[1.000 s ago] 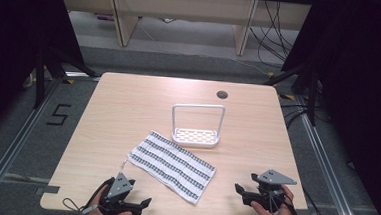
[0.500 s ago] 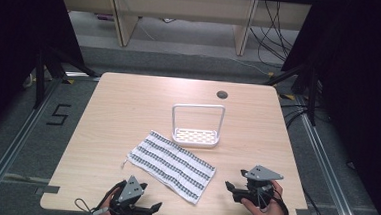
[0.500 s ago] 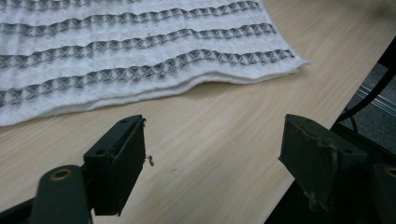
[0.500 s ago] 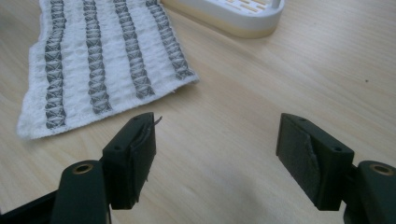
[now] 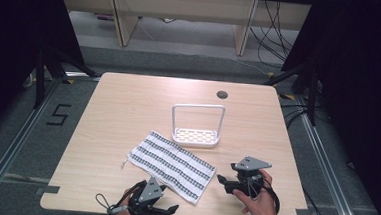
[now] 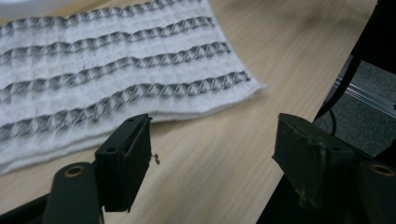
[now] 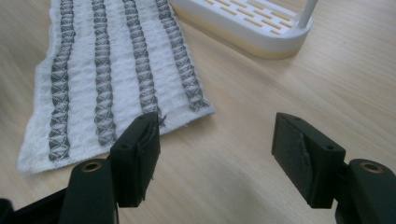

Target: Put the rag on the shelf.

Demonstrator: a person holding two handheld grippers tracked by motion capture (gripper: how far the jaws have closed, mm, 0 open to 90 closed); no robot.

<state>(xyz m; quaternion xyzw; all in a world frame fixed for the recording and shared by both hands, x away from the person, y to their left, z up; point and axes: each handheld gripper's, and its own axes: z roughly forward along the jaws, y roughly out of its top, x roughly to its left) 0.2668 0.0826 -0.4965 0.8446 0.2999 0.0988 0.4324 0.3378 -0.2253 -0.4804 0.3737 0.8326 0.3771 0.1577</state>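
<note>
The cloth point(image 5: 171, 165) lies flat on the surface point(image 5: 128, 103), near its front edge, between my left tongs point(image 5: 171, 209) and right tongs point(image 5: 222, 182) — both spread wide, empty. It looks light and limp — I'd pinch its near corners.

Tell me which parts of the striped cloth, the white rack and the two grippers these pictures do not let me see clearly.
- Striped cloth: in the left gripper view its far part is blurred and cut off by the left and top edges.
- White rack: in the right gripper view the top edge cuts off its upright frame.
- Left gripper: in the high view its fingers are too small and dark to judge.
- Right gripper: in the high view the hand covers its grip.
</note>
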